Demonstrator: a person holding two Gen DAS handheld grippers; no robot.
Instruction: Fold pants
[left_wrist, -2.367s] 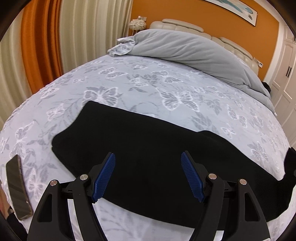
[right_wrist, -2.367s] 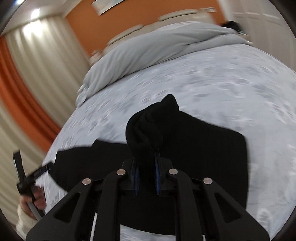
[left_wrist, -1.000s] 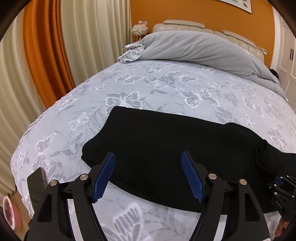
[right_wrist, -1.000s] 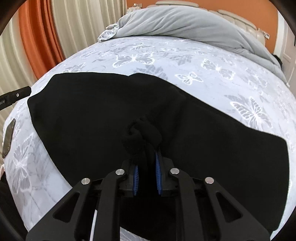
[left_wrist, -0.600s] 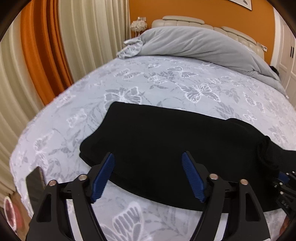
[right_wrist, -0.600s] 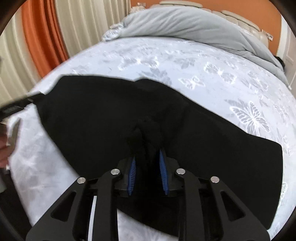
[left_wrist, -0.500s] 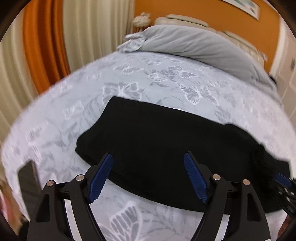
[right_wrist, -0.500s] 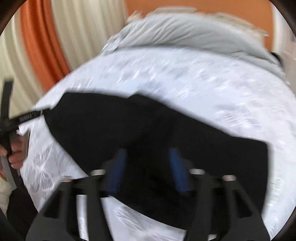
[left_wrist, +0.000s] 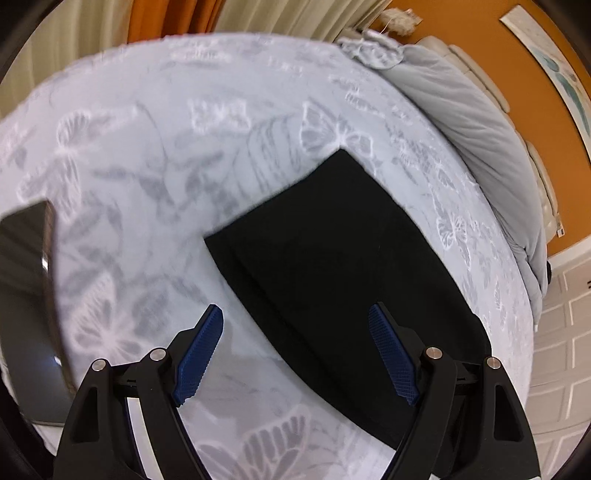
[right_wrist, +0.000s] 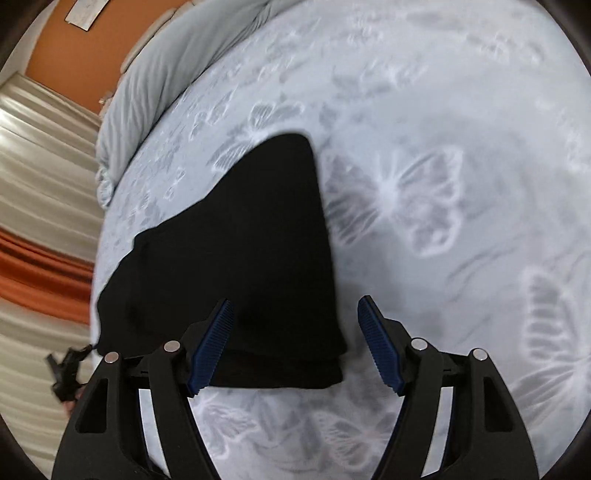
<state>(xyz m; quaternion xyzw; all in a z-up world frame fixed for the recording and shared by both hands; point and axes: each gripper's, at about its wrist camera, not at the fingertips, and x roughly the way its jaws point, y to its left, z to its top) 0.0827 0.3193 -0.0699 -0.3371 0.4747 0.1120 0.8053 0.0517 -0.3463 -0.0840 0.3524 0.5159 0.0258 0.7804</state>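
Left wrist view: left gripper (left_wrist: 295, 345) wide open, holds nothing. Folded black pants (left_wrist: 332, 258) flat on butterfly bedsheet (left_wrist: 147, 147), centre to lower right. Phone (left_wrist: 26, 280) at left edge. Grey duvet (left_wrist: 461, 96) upper right.

Right wrist view: right gripper (right_wrist: 295, 343) wide open, empty. Pants (right_wrist: 240, 258) centre-left, near corner between fingers. Bedsheet (right_wrist: 443, 147) fills right side.
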